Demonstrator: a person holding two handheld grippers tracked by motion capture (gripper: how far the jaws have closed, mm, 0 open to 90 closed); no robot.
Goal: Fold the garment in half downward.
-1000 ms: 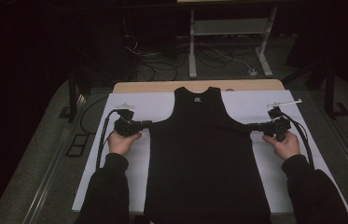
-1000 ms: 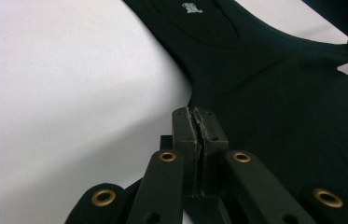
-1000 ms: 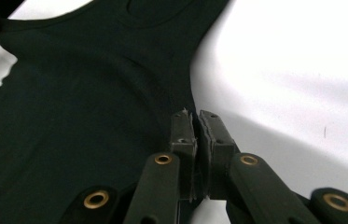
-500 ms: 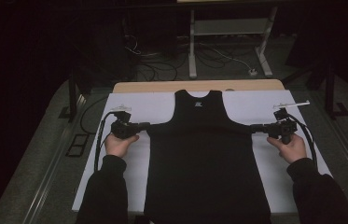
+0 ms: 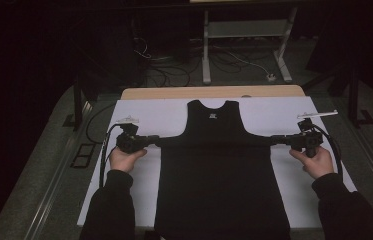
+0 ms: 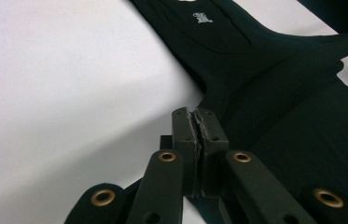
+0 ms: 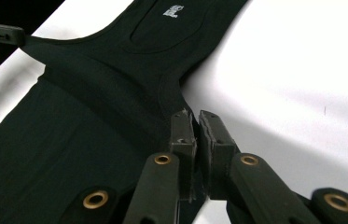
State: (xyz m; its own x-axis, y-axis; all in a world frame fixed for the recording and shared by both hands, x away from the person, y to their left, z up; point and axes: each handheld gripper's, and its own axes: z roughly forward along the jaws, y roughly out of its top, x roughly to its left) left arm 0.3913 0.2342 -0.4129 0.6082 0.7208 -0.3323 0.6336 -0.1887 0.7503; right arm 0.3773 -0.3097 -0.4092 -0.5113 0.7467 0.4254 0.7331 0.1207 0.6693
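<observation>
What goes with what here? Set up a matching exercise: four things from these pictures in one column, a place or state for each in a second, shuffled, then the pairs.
Things:
1. left gripper
2. right gripper
3. black tank top
4. white sheet

Places or states:
A. spread flat, neck end away from the person
B. covers the table under the garment
C. shut on the garment's edge at the high view's right
D. shut on the garment's edge at the high view's left

Pairs: 1-D, 2-C, 3-A, 4-B
</observation>
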